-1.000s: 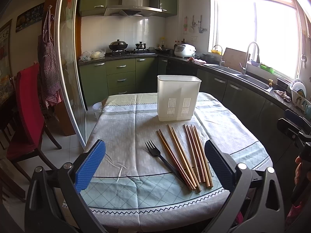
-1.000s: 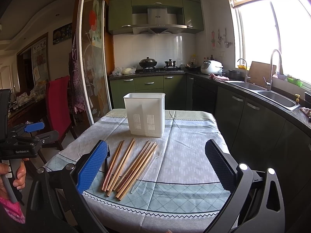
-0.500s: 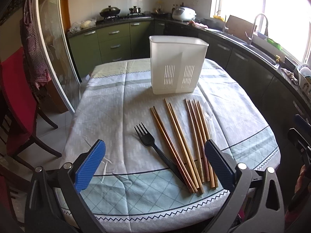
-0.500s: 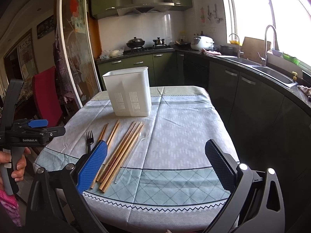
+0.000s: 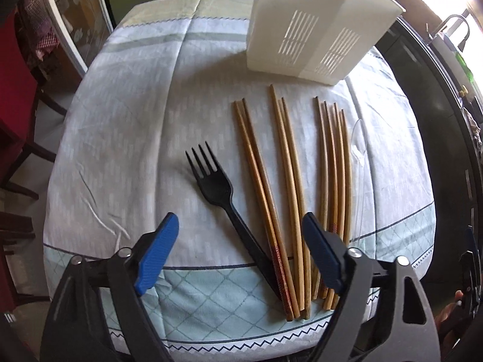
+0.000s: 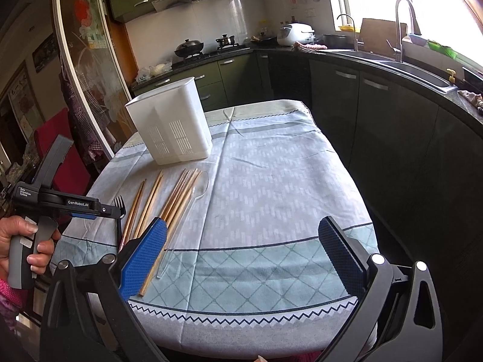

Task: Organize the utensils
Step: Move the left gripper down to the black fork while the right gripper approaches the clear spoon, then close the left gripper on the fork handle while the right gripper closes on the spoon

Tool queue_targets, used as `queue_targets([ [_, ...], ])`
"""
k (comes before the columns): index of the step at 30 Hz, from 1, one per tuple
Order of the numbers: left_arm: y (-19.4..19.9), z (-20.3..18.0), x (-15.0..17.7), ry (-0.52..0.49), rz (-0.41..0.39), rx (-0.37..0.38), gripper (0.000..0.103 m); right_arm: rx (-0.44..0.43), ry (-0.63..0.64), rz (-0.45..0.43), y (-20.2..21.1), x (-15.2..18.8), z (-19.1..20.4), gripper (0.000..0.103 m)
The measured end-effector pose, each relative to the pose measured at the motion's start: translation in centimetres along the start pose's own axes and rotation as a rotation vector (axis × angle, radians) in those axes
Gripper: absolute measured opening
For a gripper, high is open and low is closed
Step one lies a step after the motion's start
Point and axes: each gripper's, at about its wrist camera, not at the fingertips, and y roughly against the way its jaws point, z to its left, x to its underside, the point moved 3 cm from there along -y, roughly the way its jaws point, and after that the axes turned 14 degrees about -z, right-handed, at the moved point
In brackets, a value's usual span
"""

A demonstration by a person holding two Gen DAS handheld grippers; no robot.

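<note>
A black plastic fork (image 5: 215,181) lies on the tablecloth left of several wooden chopsticks (image 5: 289,181), with a clear spoon (image 5: 357,150) on their right. Behind them stands the white slotted utensil holder (image 5: 317,27). My left gripper (image 5: 240,226) points steeply down over the fork's handle and the chopsticks' near ends. Its jaws are closing, and the pads touch nothing. My right gripper (image 6: 243,232) stands open over bare cloth, right of the chopsticks (image 6: 172,202) and the spoon (image 6: 200,190). The right wrist view also shows the holder (image 6: 172,123) and the fork (image 6: 119,205).
A hand (image 6: 18,241) holds the left gripper's handle at the table's left edge. The table (image 6: 271,181) has a patterned cloth. A red chair (image 6: 60,150) and a glass door (image 6: 87,60) stand to the left. A dark counter with a sink (image 6: 407,66) runs along the right.
The left gripper has tipped downward and come close over the fork and chopsticks, and its jaws have narrowed. The right gripper has sunk nearer the table with its jaws unchanged.
</note>
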Motion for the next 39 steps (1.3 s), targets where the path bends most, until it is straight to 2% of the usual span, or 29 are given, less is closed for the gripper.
queue_targets([
  [5,-0.7,0.8,0.0,0.049,0.041,-0.047,0.063,-0.015,0.002,0.020,-0.6,0.3,0.3,0.099],
  [12,-2.0,1.6,0.2,0.154,0.083,-0.059,0.028,-0.032,0.018,0.022,-0.6,0.4,1.0,0.099],
  [20,-2.4,1.2,-0.1,0.149,0.080,-0.072,0.020,-0.030,0.029,0.030,-0.5,0.6,1.1,0.099],
  [22,-2.9,0.3,-0.4,0.145,0.086,-0.060,0.012,-0.029,0.024,0.056,-1.0,0.8,1.1,0.099],
  [25,-3.2,-0.2,-0.7,0.113,0.088,-0.064,0.012,-0.045,0.008,0.083,-1.9,0.6,1.2,0.099],
  [28,-3.9,-1.1,-1.4,0.084,0.089,-0.074,0.012,-0.017,0.059,0.093,-3.1,-0.1,1.8,0.099],
  [30,-4.0,-1.0,-1.7,0.056,0.086,-0.093,0.012,-0.045,0.062,0.125,-4.2,-0.6,2.2,0.098],
  [35,-4.3,-0.9,-2.5,-0.023,0.092,-0.126,0.012,-0.077,0.073,0.263,-8.6,-1.5,3.4,0.083],
  [37,-4.4,-0.7,-2.8,-0.053,0.098,-0.135,0.012,-0.106,0.059,0.353,-10.8,-1.4,3.9,0.079],
  [39,-4.6,-0.5,-3.2,-0.087,0.105,-0.148,0.012,-0.130,0.023,0.442,-12.9,-0.9,4.2,0.071],
])
